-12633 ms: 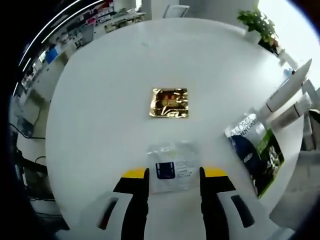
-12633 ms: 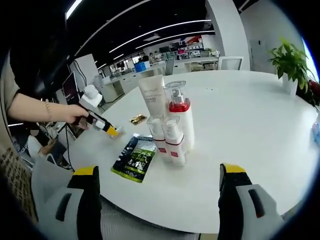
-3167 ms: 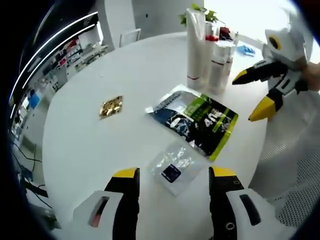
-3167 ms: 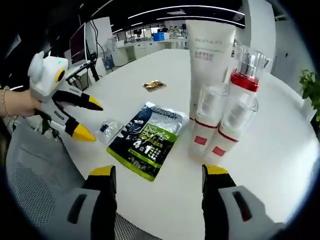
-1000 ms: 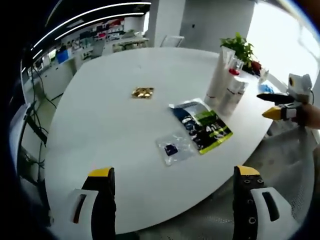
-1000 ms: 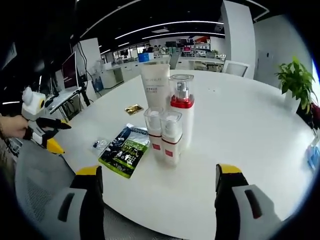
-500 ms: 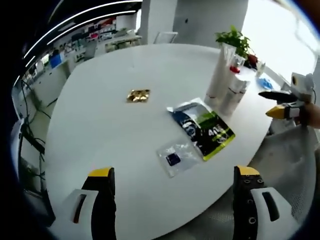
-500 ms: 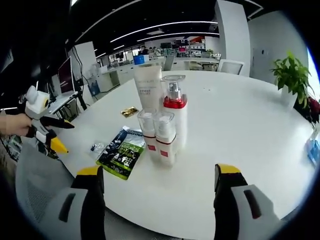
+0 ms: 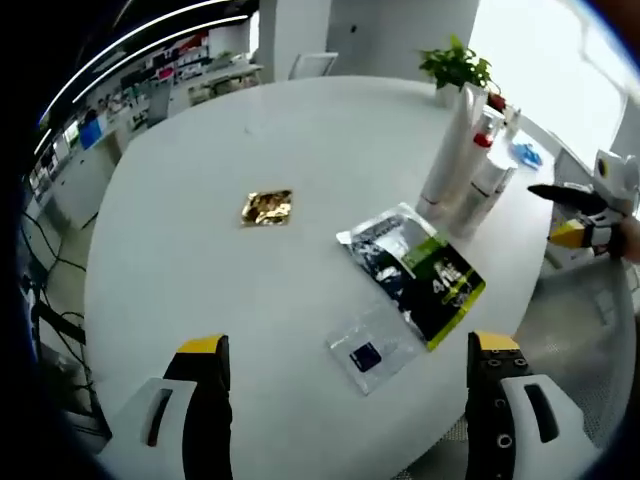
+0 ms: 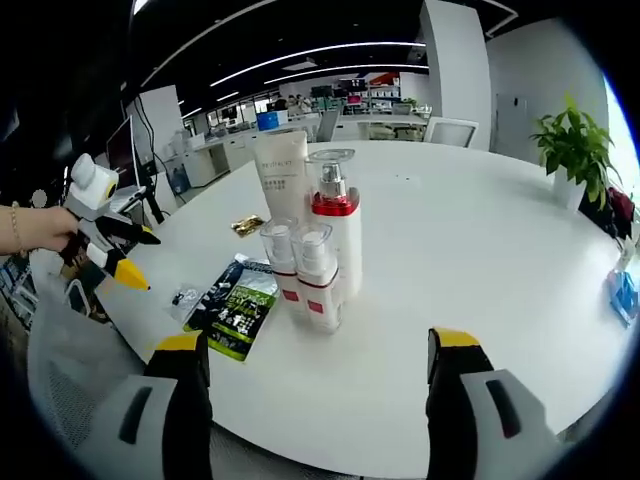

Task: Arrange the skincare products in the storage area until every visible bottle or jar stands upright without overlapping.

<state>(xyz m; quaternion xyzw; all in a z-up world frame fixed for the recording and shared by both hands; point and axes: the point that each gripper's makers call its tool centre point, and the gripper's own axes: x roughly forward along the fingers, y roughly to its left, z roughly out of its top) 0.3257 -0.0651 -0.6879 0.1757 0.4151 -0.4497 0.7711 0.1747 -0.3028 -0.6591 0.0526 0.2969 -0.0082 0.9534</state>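
Right gripper view: our right gripper [image 10: 310, 370] spread, empty.
Bottles: white red-banded pump bottles [image 10: 318, 250] upright, clustered on white round bench [image 10: 480, 240].
Change: both grippers, left gripper [image 9: 345, 375] spread too, have backed off; arranging looks finished.

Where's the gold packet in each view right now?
Left gripper view: gold packet, centre-left on the white table.
Right gripper view: gold packet, small, left of the tall white tube.
Shared landmark: the green-and-black sachet.
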